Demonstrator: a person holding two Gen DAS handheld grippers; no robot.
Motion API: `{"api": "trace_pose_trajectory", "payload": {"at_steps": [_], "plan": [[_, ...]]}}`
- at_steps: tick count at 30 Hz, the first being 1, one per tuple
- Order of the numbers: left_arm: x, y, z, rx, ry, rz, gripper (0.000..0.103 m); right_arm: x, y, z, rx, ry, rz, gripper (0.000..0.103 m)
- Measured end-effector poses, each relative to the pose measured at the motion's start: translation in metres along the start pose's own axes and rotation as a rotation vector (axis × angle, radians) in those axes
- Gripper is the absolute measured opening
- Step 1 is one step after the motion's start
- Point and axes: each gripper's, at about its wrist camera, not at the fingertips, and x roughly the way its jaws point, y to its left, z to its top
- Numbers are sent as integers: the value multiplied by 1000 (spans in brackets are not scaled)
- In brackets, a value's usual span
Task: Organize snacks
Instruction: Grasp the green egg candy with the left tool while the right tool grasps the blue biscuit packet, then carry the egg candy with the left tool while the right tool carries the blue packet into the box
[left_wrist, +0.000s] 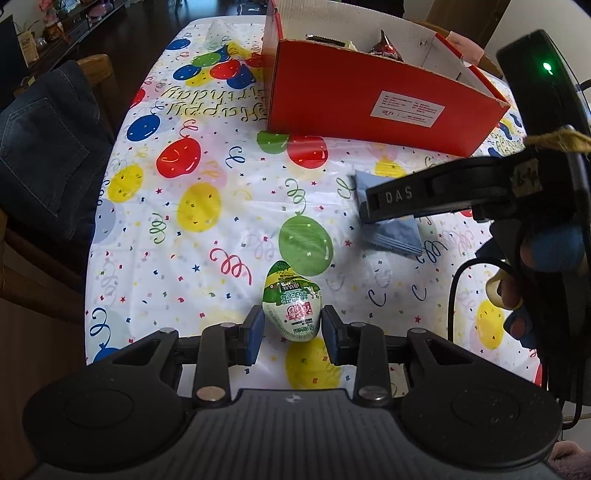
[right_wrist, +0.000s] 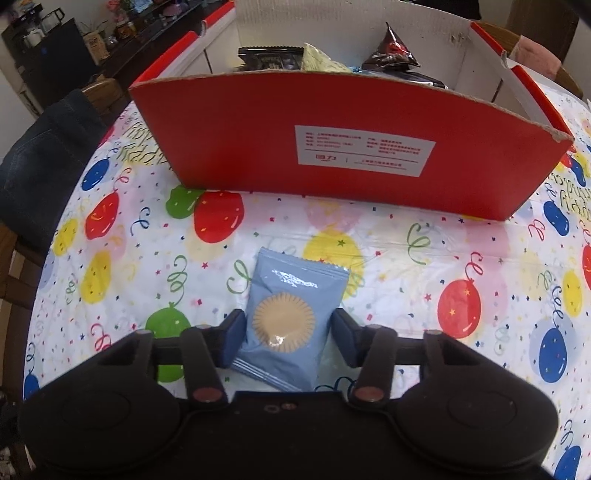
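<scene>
The left claw (left_wrist: 291, 323) pinches a green-and-white egg-shaped snack (left_wrist: 291, 301), its blue pads (left_wrist: 255, 325) pressed to the egg's two sides low in the left wrist view. The egg's long axis runs up the frame, narrow end toward the red cardboard box (left_wrist: 369, 107) in the upper right.

In the right wrist view the right claw (right_wrist: 288, 338) straddles a light blue cookie packet (right_wrist: 291, 317) lying flat on the balloon-print tabletop (right_wrist: 406, 258). Its pads stand just beside the packet's long edges, and I cannot tell whether they press on it yet. The packet's long axis runs up the frame, leaning slightly right, with one crimped end toward the box and the other toward the camera.

The step in hand looks like securing both snacks before carrying them to the box, which already holds dark wrappers (right_wrist: 391, 55). To do it well, the right claw should pinch the packet across its short width near the middle, so the soft wrapper does not fold or slip. The egg is smooth and rounded, so a firm, centred hold matters when lifting over the box's near wall.
</scene>
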Motion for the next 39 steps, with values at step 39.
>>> {"api": "trace_pose_trajectory", "payload": {"at_steps": [39], "plan": [[-77,-59,126,136,-232,-31,33,-144,-85,47,13,-305,89,44]]}}
